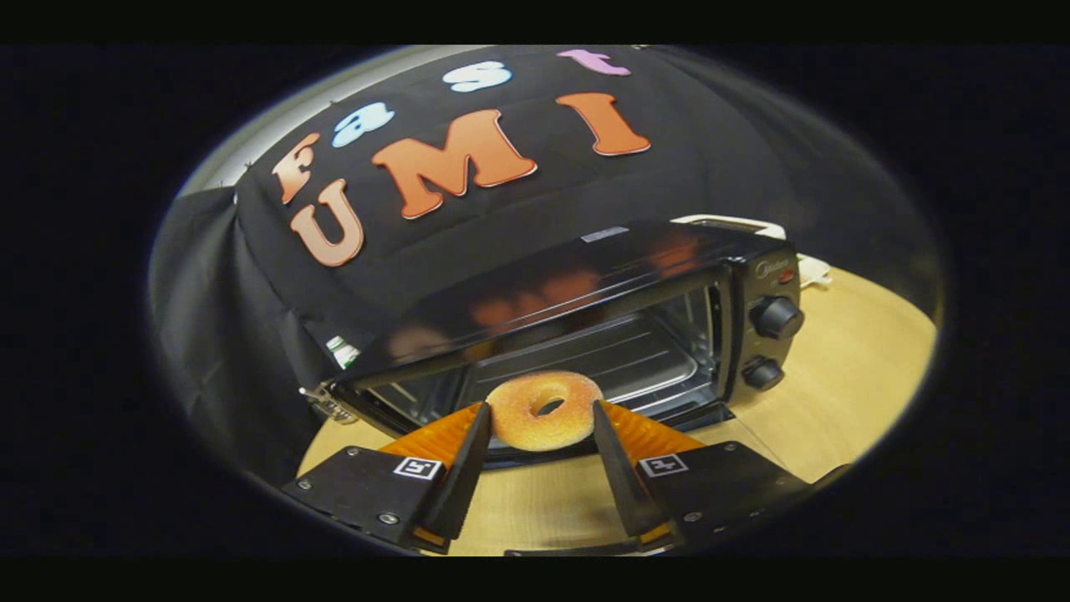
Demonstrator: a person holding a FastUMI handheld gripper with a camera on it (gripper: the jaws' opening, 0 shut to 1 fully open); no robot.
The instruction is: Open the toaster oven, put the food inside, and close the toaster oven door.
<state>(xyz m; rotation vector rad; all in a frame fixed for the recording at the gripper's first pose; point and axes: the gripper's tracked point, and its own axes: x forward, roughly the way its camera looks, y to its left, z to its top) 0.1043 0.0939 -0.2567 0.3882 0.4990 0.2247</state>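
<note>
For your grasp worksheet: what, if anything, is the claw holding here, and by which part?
The claw is shut on the doughnut, its two fingers pressing the ring's opposite outer sides, in front of the open toaster oven.

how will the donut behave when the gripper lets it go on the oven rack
The donut is pinched between the gripper fingers, just ahead of the open oven. It looks light and probably a bit squashy, so it may spring back on release. Its sugary crust looks rough, so slipping seems unlikely. Dropped on edge, the ring could roll; laid flat, it should stay.
</note>
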